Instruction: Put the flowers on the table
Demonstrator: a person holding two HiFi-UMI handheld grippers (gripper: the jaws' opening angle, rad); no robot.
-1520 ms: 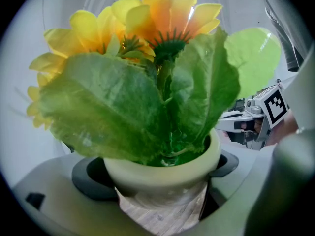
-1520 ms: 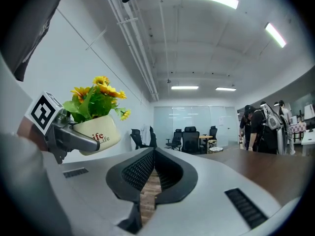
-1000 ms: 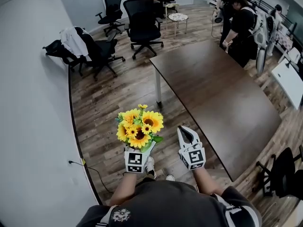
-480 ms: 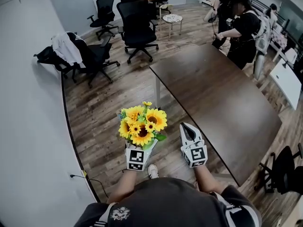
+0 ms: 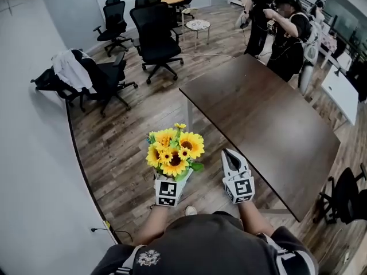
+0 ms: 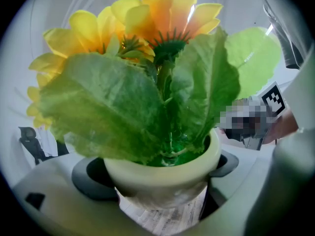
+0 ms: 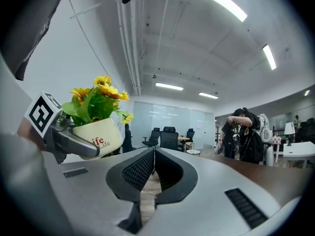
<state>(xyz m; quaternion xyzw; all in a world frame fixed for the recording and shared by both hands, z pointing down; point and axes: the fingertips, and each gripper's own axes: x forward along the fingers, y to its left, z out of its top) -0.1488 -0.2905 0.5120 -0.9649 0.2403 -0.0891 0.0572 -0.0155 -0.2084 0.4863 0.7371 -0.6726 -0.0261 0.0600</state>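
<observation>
My left tongs (image 5: 171, 179) pinch the pot (image 6: 162, 173) by its sides, with the flowers (image 5: 174, 150) standing just above them. My right tongs (image 7: 153, 154) are pressed together on nothing. I judge the job about half done: the pot is held up (over floor, not tabletop), and the table (image 5: 269, 113) lies ahead and right of my right tongs. What's left is to reach it, set the pot down and let go. One pot, one table, two tongs.

An open-plan office: black swivel chairs (image 5: 155, 30) stand about a plank floor (image 5: 129, 148) beside a long dark bench (image 5: 269, 125), with glass partitions (image 7: 147, 114) and ceiling strip lights (image 7: 214, 1).
</observation>
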